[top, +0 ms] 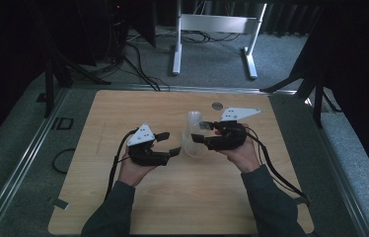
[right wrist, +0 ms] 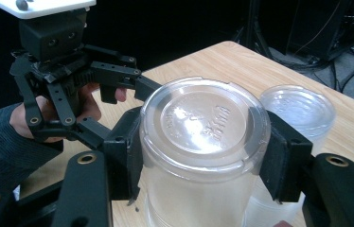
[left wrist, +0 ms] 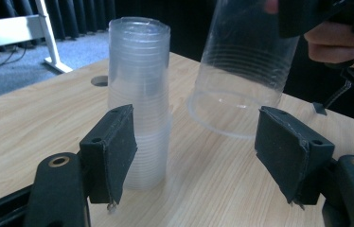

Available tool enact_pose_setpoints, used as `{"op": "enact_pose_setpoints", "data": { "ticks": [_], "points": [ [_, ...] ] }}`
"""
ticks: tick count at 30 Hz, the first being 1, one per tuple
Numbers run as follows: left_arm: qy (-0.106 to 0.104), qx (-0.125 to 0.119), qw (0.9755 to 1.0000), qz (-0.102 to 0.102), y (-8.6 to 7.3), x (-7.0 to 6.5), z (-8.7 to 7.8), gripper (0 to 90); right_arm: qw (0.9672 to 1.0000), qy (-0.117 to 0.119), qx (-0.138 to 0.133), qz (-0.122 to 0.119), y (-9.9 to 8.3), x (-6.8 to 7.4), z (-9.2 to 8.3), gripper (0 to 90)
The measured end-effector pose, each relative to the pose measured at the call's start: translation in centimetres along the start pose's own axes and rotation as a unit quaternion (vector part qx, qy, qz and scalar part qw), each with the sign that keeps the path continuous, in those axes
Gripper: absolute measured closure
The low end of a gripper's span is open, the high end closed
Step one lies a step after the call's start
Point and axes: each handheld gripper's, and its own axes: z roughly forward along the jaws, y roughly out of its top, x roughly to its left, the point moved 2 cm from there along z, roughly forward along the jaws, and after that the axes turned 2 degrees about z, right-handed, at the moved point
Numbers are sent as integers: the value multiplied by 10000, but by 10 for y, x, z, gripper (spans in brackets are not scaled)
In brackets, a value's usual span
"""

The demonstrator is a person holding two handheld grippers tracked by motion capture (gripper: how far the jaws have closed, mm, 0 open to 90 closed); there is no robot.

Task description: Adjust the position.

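— Between the pads of the right hand-held gripper (right wrist: 203, 156), what sits there?

— A single clear plastic cup (right wrist: 203, 142), upside down, its flat bottom facing up. Both pads press on its sides near that bottom, so the jaws are clamped on it. From the left gripper view, the cup's open rim hangs tilted just above the desk (left wrist: 33, 118), not resting on it.

— And the left hand-held gripper (left wrist: 194, 156)?

— Its jaws stand apart with nothing between the pads. One pad is just in front of the lower part of the stack of cups (left wrist: 139, 94); whether it touches the stack I cannot tell.

— Where is that stack?

— Upright on the desk, rims down, just beside the lifted cup. In the high view the stack (top: 193, 136) stands between the two hand-held grippers, near the middle of the desk, with the right hand-held gripper (top: 203, 132) close against its right side and the left one (top: 168, 144) near its left.

— Anything farther out?

— A round hole (top: 217, 105) in the desk top lies beyond the stack, toward the far edge. Past the desk, a white table frame (top: 217, 29) stands on grey carpet.
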Motion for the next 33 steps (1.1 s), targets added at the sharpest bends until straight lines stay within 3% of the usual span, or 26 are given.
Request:
{"op": "enact_pose_setpoints", "data": {
  "ticks": [5,15,33],
  "points": [
    [-110,-11,9999,54,2,-6,3,301,9999,77,-6,87,-3,1,6,408],
    [-72,-124,9998,138,1,-12,11,290,9992,268,-111,262,-5,2,11,408],
    [-28,-384,9993,5,0,-16,19,217,9973,433,-355,486,-6,4,15,408]
  ]
}}
